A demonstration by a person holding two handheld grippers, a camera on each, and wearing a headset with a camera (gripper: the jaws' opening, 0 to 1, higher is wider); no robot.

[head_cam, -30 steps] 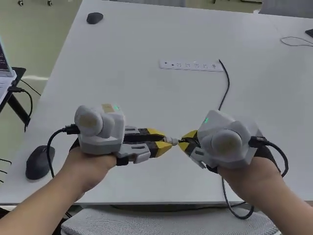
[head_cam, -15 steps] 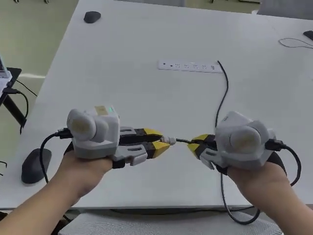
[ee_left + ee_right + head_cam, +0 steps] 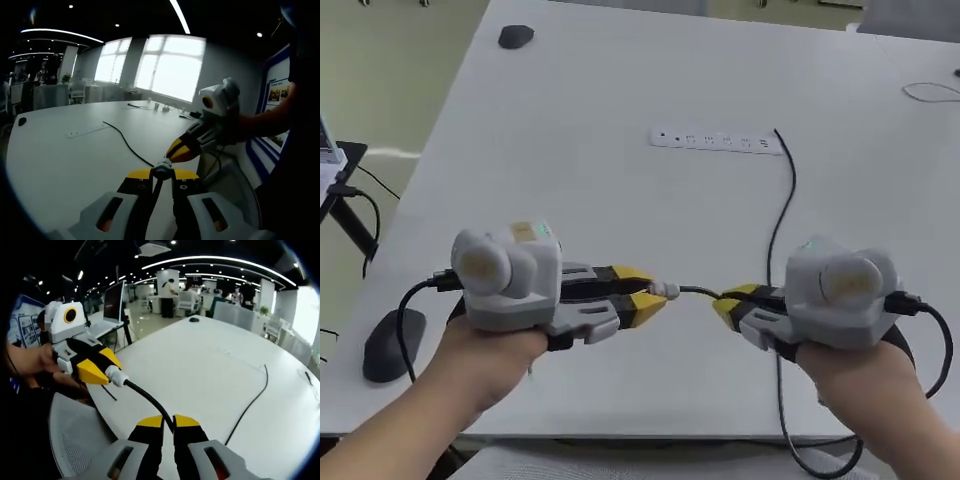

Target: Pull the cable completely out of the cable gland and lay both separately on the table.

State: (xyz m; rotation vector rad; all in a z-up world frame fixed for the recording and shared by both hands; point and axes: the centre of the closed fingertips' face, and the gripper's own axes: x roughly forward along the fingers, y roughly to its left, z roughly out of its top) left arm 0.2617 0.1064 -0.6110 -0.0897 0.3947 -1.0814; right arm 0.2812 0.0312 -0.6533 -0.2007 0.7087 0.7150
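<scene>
My left gripper (image 3: 655,293) is shut on the white cable gland (image 3: 666,290), held above the table's near edge. The same gland (image 3: 162,168) sits between the yellow tips in the left gripper view. A short black cable (image 3: 700,292) runs out of the gland to my right gripper (image 3: 723,303), which is shut on the cable. In the right gripper view the cable (image 3: 150,401) curves from the gland (image 3: 114,376) down into my right gripper (image 3: 167,422). A stretch of bare cable shows between the two grippers.
A white power strip (image 3: 718,141) lies mid-table with a black cord (image 3: 782,210) trailing toward the near edge. One dark mouse (image 3: 514,36) sits at the far left corner, another (image 3: 386,341) on a lower surface at left. A chair (image 3: 75,440) stands below the table edge.
The two grippers have moved apart, the right one to the right. More black cable now shows between the gland and the right gripper.
</scene>
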